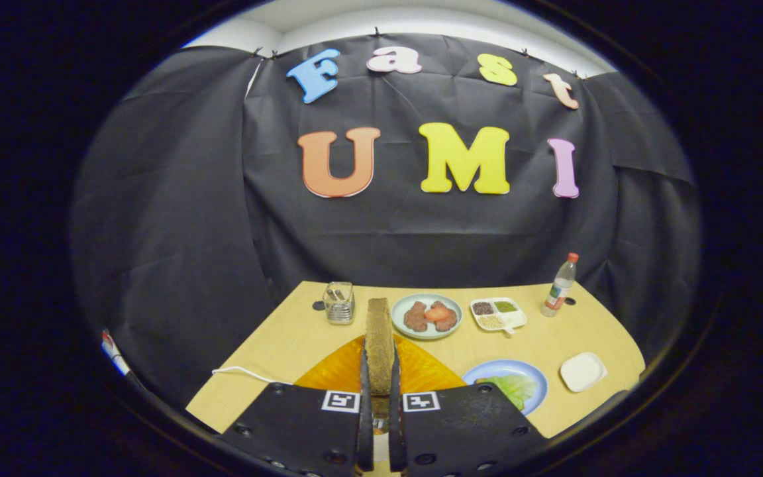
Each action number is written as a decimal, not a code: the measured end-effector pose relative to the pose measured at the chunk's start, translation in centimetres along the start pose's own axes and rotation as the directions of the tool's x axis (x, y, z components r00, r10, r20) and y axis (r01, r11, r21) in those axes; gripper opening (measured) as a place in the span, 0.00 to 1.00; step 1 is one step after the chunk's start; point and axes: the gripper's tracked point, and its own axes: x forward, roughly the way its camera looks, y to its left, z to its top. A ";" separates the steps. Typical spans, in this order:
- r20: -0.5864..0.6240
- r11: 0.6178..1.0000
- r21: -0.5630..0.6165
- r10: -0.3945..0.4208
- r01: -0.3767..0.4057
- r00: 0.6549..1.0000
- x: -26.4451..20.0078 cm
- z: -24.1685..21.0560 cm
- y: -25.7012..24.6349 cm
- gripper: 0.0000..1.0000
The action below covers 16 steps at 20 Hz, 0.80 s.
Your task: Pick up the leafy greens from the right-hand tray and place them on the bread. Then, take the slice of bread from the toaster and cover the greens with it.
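A brown slice of bread (379, 341) stands on edge between my fingers, and my gripper (379, 387) is shut on its lower part, holding it above an orange plate (335, 371). To the right of the fingers, a blue plate (510, 377) carries green leafy greens (512, 389). What lies on the orange plate under the fingers is hidden. The toaster is hidden from this view.
Beyond the bread on the yellow table (275, 344): a glass container (339, 303), a pale green plate (426, 317) with meat patties and a tomato slice, a white divided tray (498, 313) of seasonings, a bottle (559, 285). A small white dish (583, 371) at right. A white cable (242, 372) at left.
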 end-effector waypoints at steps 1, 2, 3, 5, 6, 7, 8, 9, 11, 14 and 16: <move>0.018 1.000 0.004 -0.003 0.003 1.000 -0.7 1.1 -0.3 0.09; 0.037 1.000 0.007 -0.007 0.006 0.999 -1.4 2.3 -0.7 0.09; 0.053 1.000 0.011 -0.012 0.011 0.999 -2.1 3.3 -1.2 0.09; 0.086 0.999 0.023 -0.027 0.025 0.996 -3.4 4.9 -2.4 0.09; 0.098 0.999 0.029 -0.036 0.033 0.995 -3.8 5.5 -3.1 0.09; 0.105 0.999 0.034 -0.044 0.040 0.993 -4.2 5.6 -3.8 0.09; 0.108 0.998 0.039 -0.051 0.047 0.993 -4.5 5.7 -4.6 0.09; 0.106 0.998 0.038 -0.059 0.056 0.993 -4.4 5.5 -5.4 0.09; 0.096 0.996 0.036 -0.087 0.084 0.992 -4.1 4.6 -7.4 0.09; 0.067 0.992 0.040 -0.126 0.124 0.990 -2.8 2.4 -10.2 0.09; 0.048 0.988 0.043 -0.148 0.146 0.988 -1.7 0.6 -11.9 0.09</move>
